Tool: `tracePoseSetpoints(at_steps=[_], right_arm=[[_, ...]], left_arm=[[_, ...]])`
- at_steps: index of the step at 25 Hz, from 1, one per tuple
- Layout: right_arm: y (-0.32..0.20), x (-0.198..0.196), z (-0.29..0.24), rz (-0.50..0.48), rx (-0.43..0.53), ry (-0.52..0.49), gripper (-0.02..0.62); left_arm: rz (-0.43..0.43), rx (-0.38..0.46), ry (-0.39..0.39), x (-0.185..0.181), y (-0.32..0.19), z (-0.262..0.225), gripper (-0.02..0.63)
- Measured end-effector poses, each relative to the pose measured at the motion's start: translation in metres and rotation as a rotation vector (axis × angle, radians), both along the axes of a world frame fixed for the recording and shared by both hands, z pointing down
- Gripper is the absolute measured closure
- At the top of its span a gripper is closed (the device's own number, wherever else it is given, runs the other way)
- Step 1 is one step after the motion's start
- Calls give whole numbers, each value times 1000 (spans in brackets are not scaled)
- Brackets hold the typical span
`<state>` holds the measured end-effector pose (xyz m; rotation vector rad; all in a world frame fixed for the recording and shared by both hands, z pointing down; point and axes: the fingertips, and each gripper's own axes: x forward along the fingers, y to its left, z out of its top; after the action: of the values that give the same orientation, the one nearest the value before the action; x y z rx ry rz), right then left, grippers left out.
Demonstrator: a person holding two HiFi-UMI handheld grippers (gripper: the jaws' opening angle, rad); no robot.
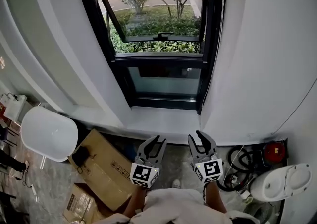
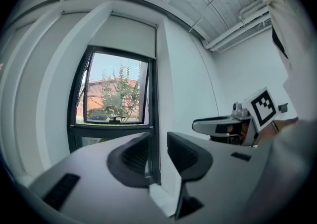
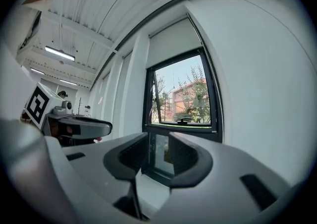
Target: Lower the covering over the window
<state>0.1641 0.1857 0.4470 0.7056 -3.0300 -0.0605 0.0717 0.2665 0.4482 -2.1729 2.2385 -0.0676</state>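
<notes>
A black-framed window (image 1: 158,25) is set in a white wall, and trees show through its glass. A pale roller blind (image 2: 126,37) covers only the top part of the window (image 2: 116,94); the right gripper view shows the blind (image 3: 173,42) too. A thin cord (image 1: 222,29) runs down the window's right frame. My left gripper (image 1: 156,141) and right gripper (image 1: 196,136) are side by side below the sill, pointing level at the window. Both are open with nothing between the fingers, and neither touches anything. The left gripper (image 2: 159,143) and right gripper (image 3: 159,143) each look at the window's lower part.
A white sill (image 1: 163,121) juts out under the window. On the floor to the left lie cardboard boxes (image 1: 106,168) and a white rounded seat (image 1: 48,133). To the right are a red device with coiled hose (image 1: 274,151) and a white appliance (image 1: 280,182).
</notes>
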Motion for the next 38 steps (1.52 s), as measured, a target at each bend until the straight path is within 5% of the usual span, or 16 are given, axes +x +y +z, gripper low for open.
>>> tracePoseSetpoints(at_steps=[19,38], right_arm=[[-61,-26,4,-13,-8,4,472],[-142,-98,6,88,2,42,479]], left_arm=[[-12,-2,-39,-25,-62,1,506],[106,16,-26,-98,-156,-1,506]])
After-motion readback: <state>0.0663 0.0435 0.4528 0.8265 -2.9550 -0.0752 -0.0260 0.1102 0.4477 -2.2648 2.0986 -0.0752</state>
